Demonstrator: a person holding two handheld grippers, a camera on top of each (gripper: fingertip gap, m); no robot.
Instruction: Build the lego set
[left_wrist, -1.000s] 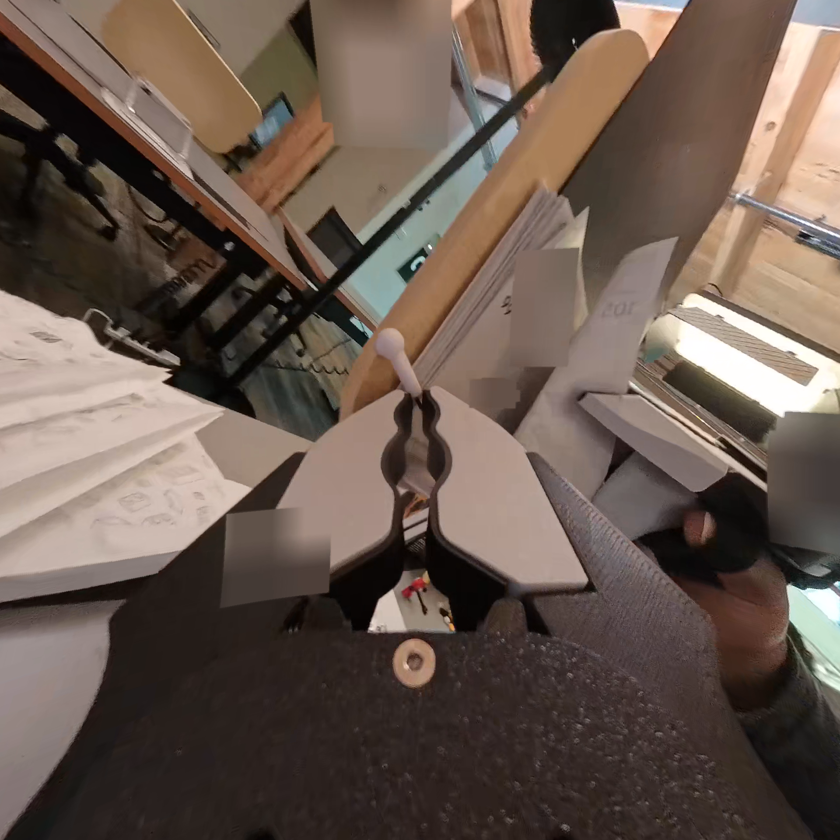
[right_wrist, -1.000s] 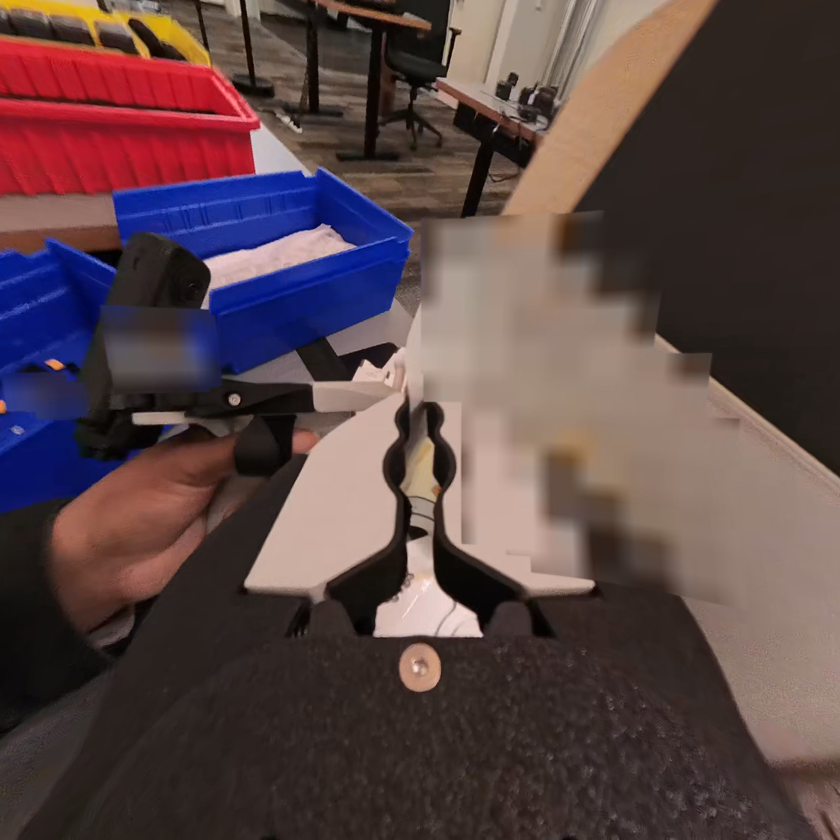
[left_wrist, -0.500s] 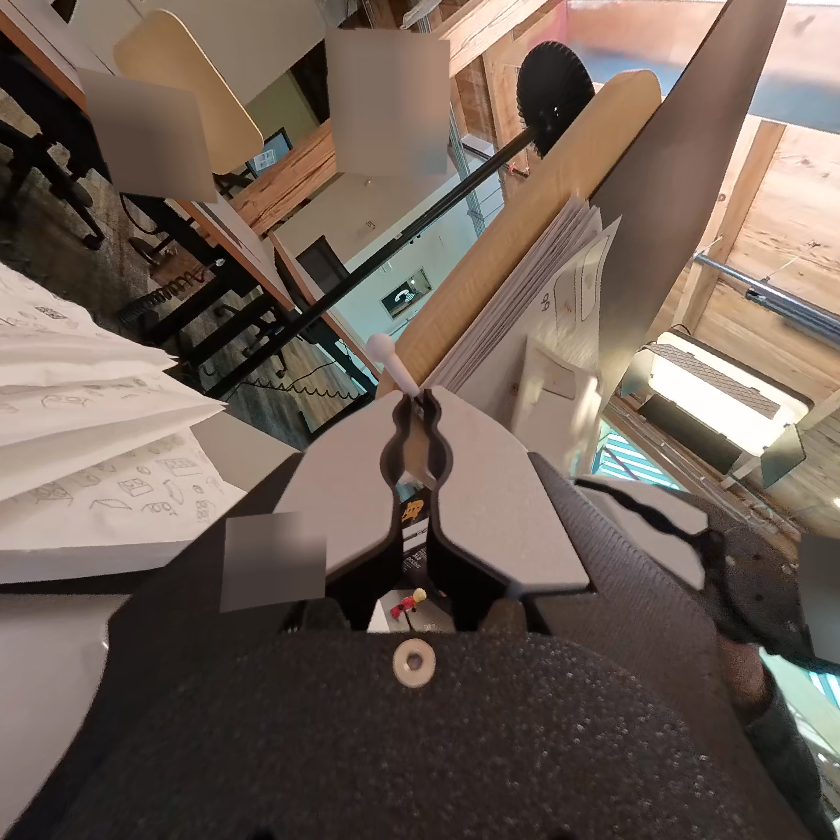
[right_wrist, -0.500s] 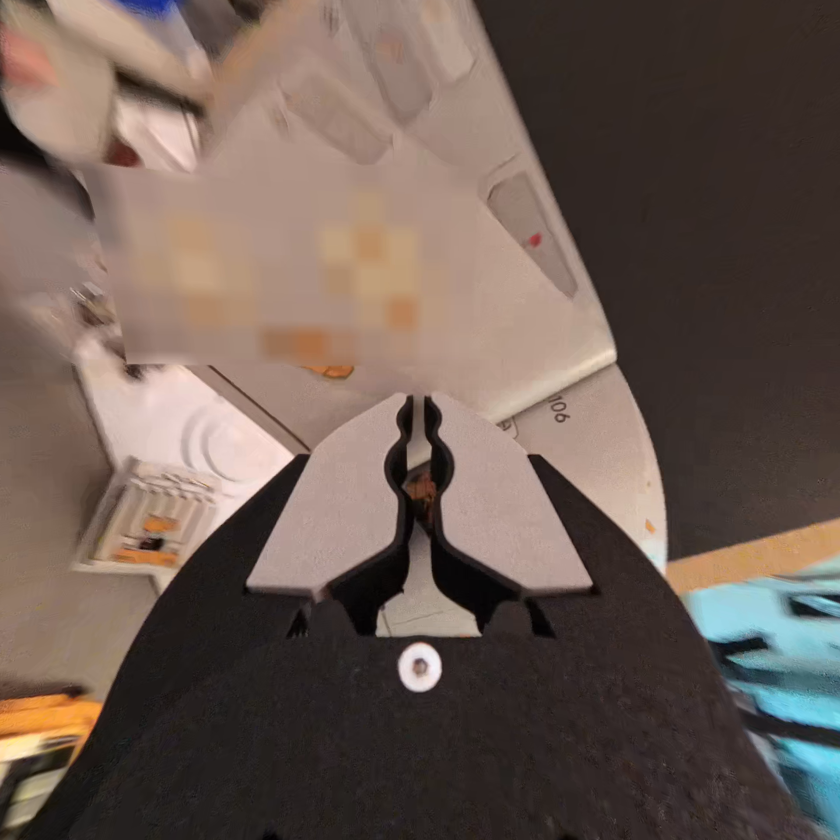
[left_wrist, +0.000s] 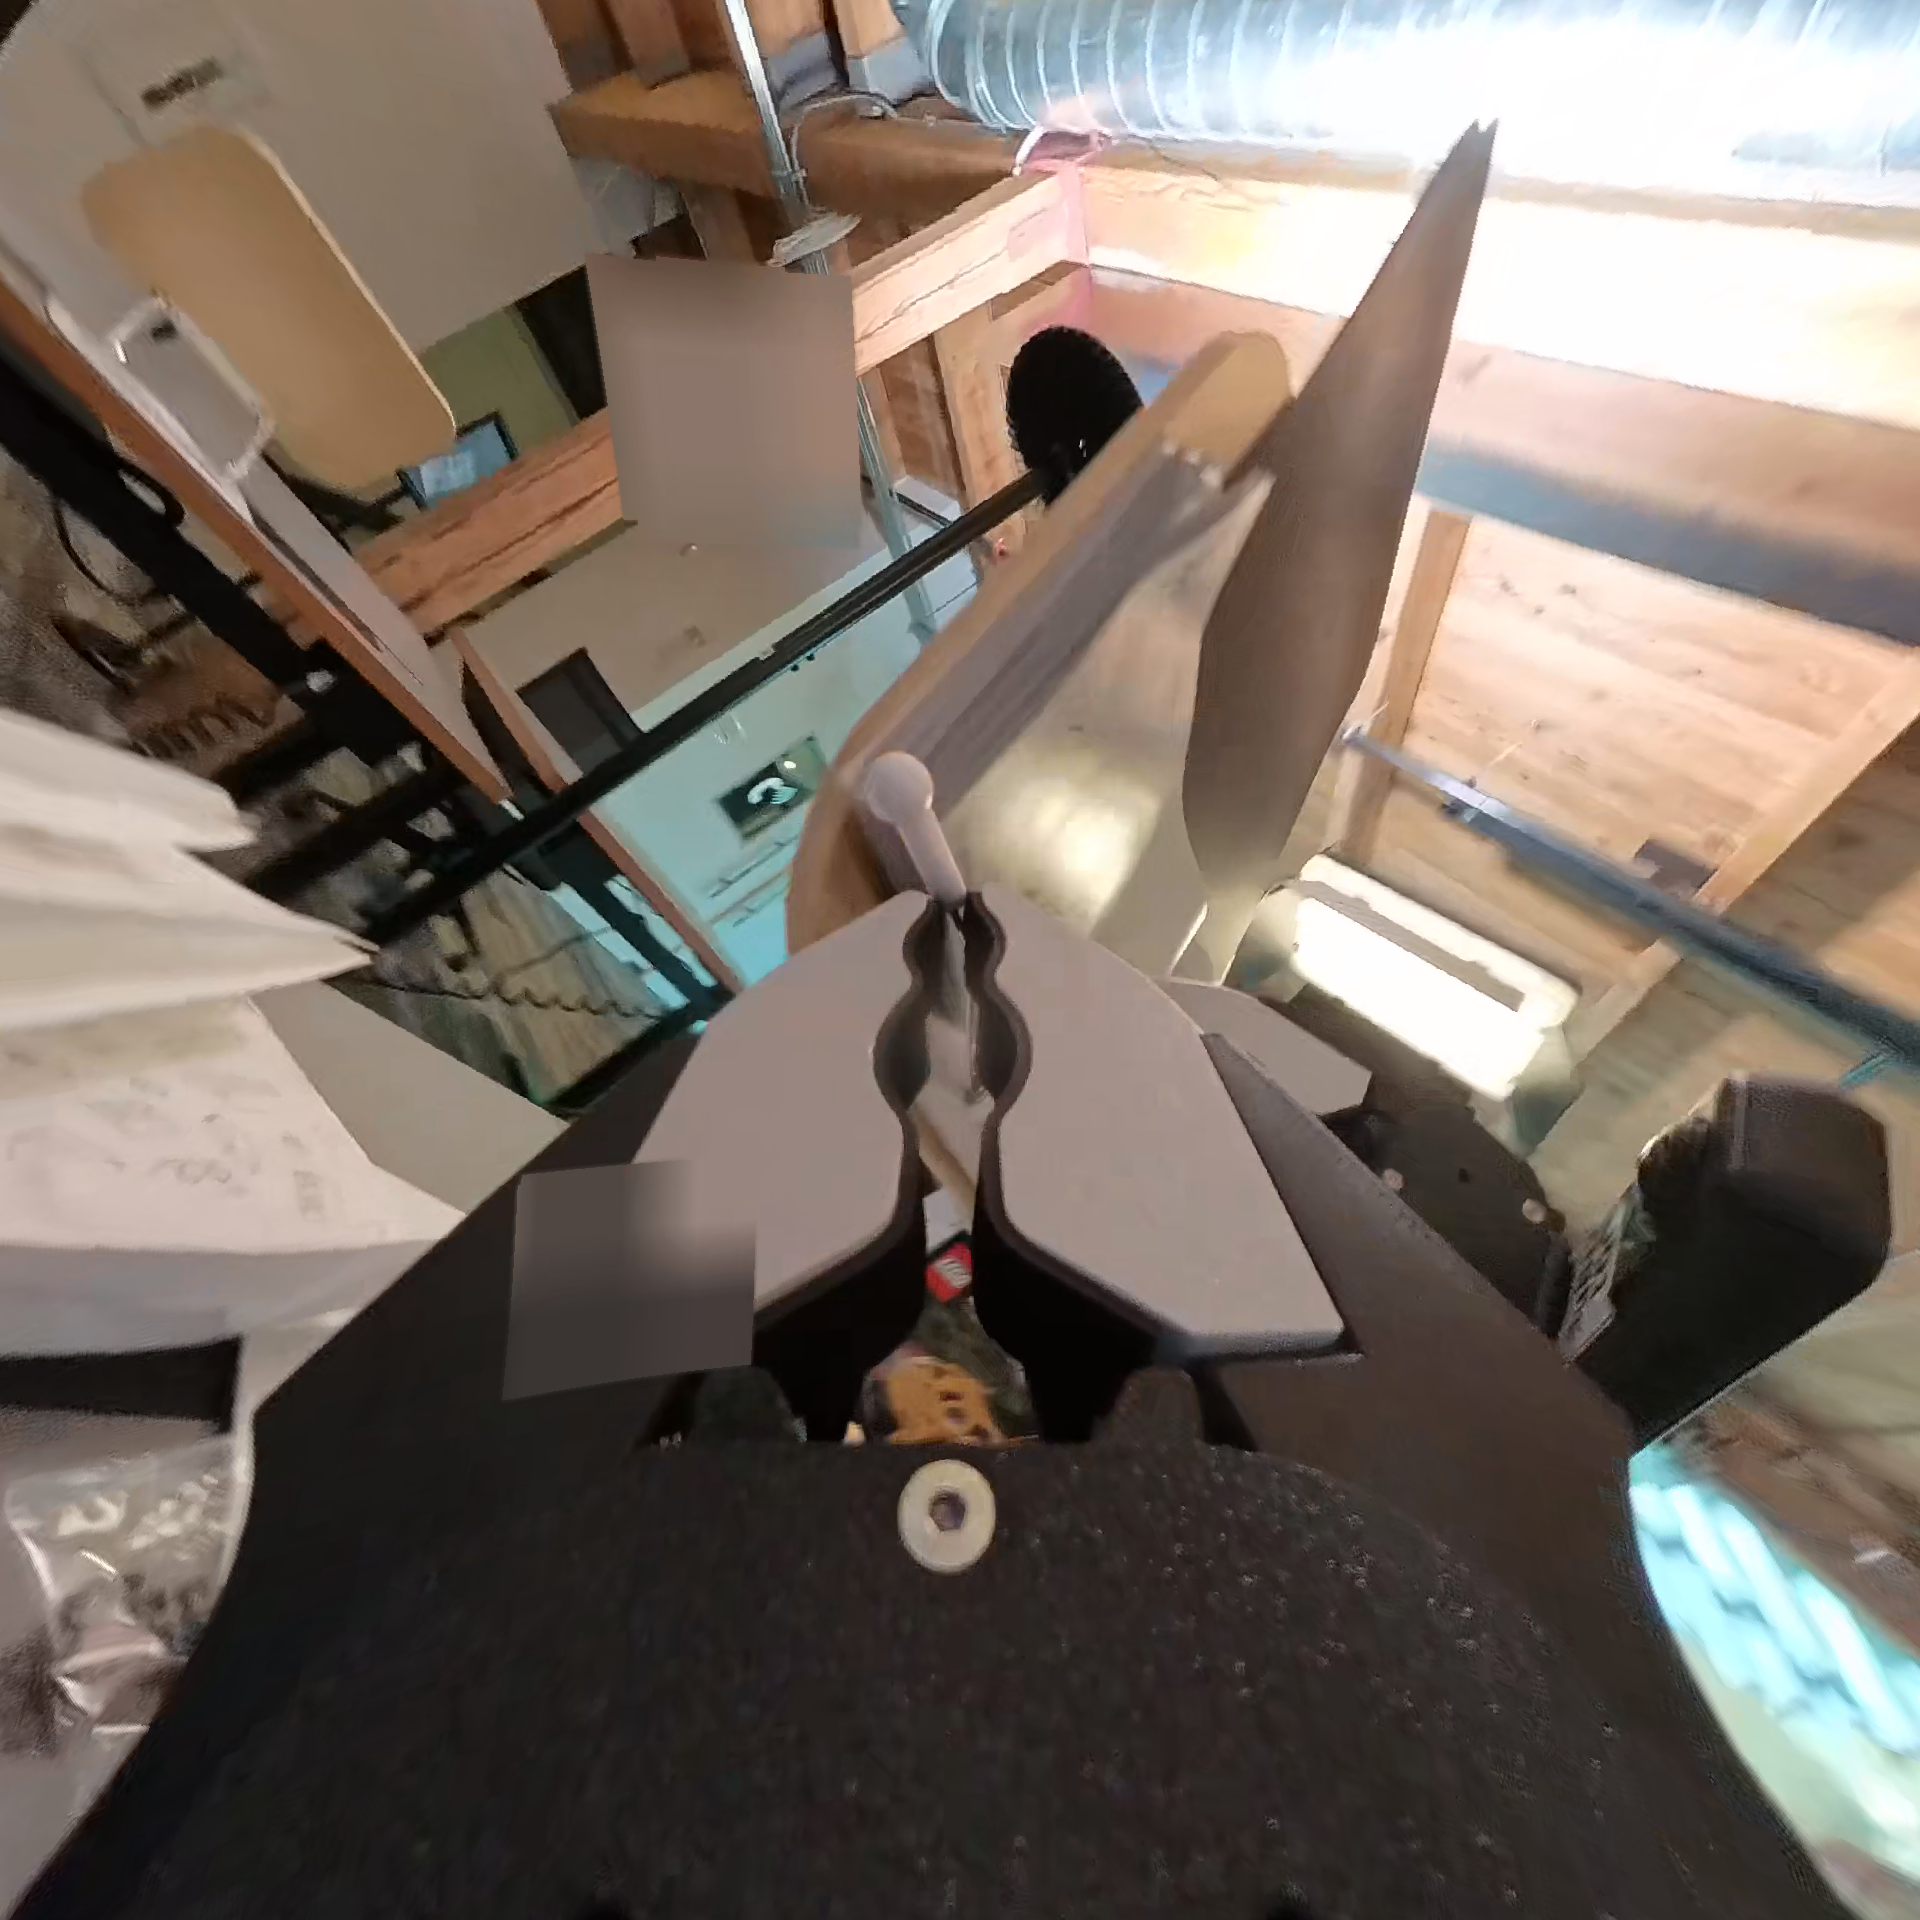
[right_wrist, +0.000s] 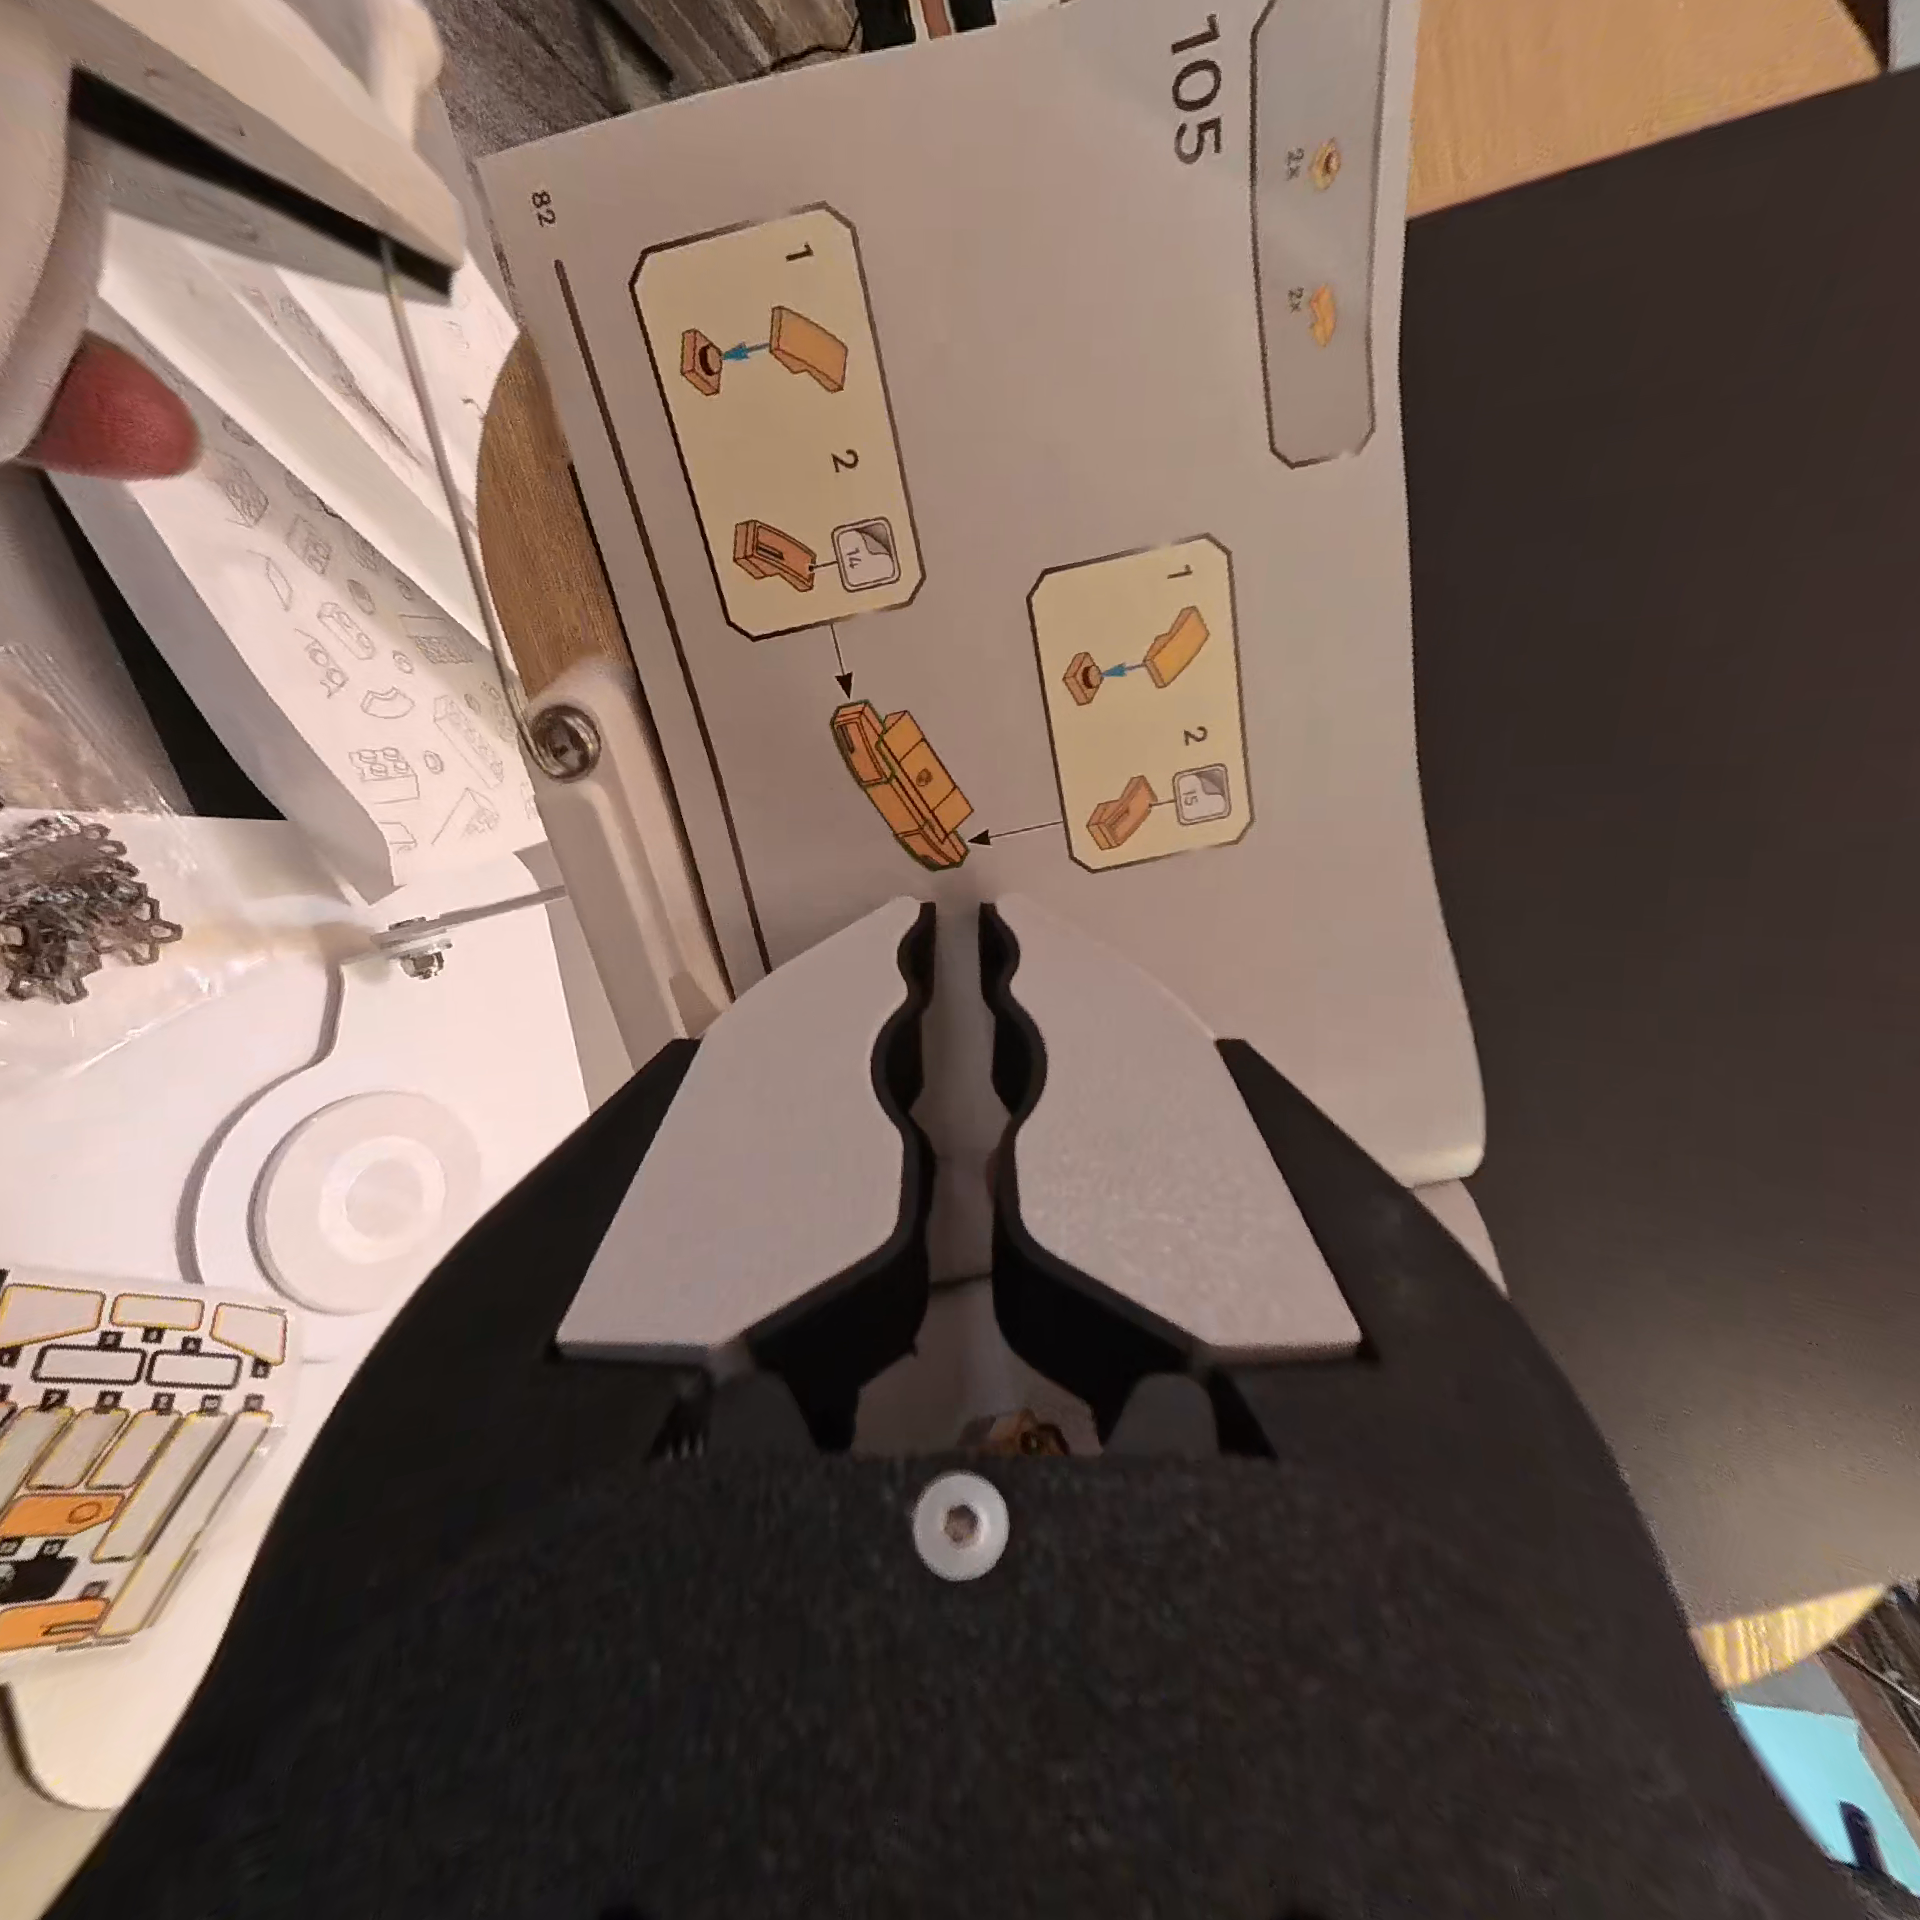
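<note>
Jaws of left gripper (left_wrist: 951, 906) pinch a white pin (left_wrist: 914, 821) pointing to 11 o'clock; right gripper (right_wrist: 957, 914) narrowly parted, empty, instruction page (right_wrist: 1039, 499) at 12.

Each handheld unit has a matte black, coarse-grained plastic body that widens toward the camera. The left gripper (left_wrist: 954, 906) carries two pale grey, flat, wing-shaped fingers (left_wrist: 800, 1122) with black wavy inner edges forming scalloped recesses. A silver washer with a hex-socket screw (left_wrist: 945, 1512) sits centrally on the black housing below the finger roots. The right gripper (right_wrist: 956, 909) is of identical construction: grey wing-shaped fingers (right_wrist: 1153, 1174), black contoured inner liners, and one central silver screw (right_wrist: 960, 1524). The black side arms taper outward beside each finger.
</note>
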